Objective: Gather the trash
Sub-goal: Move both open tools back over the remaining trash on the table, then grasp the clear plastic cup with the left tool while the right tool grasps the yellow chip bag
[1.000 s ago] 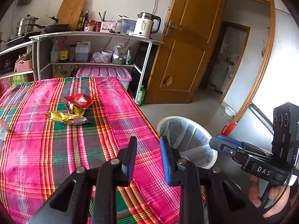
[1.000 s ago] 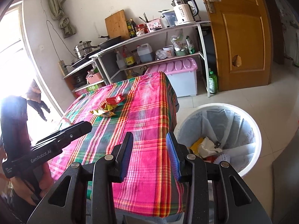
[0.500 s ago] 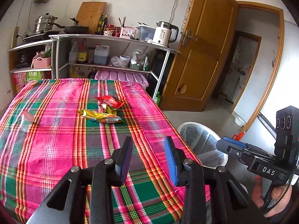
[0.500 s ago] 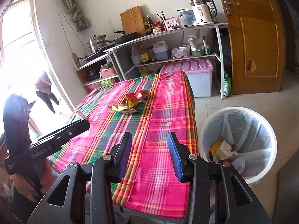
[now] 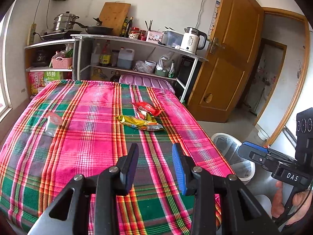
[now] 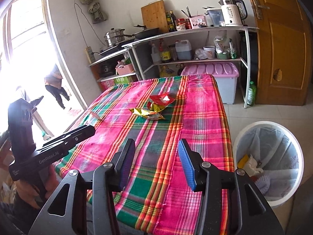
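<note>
Both views have swung off the bin (image 6: pixel 273 137) toward the table; left gripper (image 5: pixel 154 166) and right gripper (image 6: pixel 156 162) spread, empty. Wrappers (image 5: pixel 140 120) at 12 o'clock, cup (image 5: pixel 52 123) at 10; next pickup looks imminent.

On the worktop (image 5: pixel 82 148) the wrappers (image 5: pixel 142 117) lie heaped right of centre, with a cup (image 5: pixel 52 124) tipped over well apart to their left. The bin (image 6: pixel 268 160) stands on the floor beside the worktop's right edge, with scraps (image 6: pixel 251 164) inside it. Behind the worktop is a shelf (image 5: pixel 137 45) carrying a kettle (image 5: pixel 192 40), and a tub (image 6: pixel 213 78) sits under it.
</note>
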